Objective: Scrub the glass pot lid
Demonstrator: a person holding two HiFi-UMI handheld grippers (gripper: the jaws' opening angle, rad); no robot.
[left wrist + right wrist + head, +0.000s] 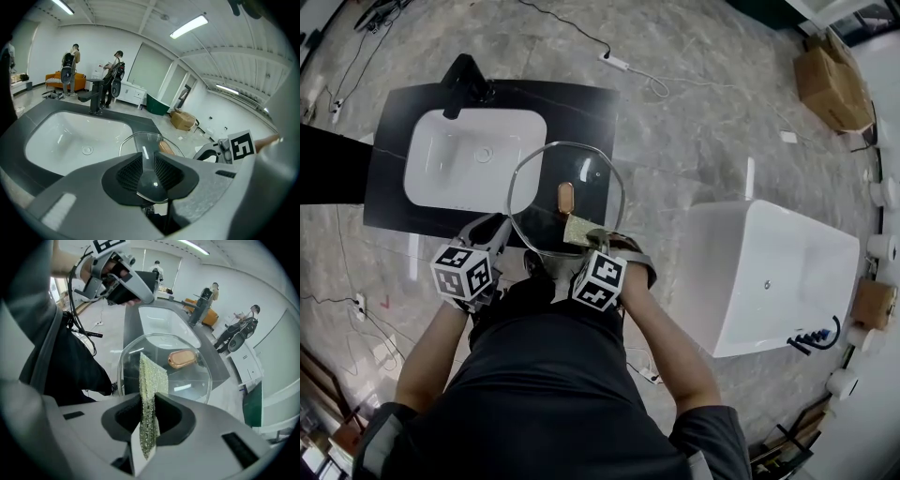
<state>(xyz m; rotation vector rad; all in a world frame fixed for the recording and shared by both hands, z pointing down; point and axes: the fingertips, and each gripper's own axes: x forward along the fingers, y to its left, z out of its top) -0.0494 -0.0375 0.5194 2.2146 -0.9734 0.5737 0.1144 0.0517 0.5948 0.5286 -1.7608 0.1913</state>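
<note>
The glass pot lid (542, 183) is held in the air over the front right corner of a black counter (398, 122), lying roughly flat with its brown handle (565, 196) upward at the middle. The left gripper (500, 228) has its jaws closed on the lid's near left rim, the glass edge pinched between the ribbed pads (126, 171) (the left gripper view shows this plainly). The right gripper (594, 240) has its jaws closed on a yellow-green scrubbing pad (152, 380), which stands on edge between them; the pad's far end reaches over the lid's near rim and seems to lie on the glass, just short of the handle.

Left of the lid a white basin (441, 173) is set into the counter; a black faucet (461, 82) stands at its far edge. The floor (694, 122) is grey and marbled, with cables running across it. A white bathtub (787, 272) stands to the right, well apart from the counter; a cardboard box (832, 86) sits near the far right corner. In the left gripper view, two people (70, 65) stand beyond the faucet, near an orange sofa (52, 79).
</note>
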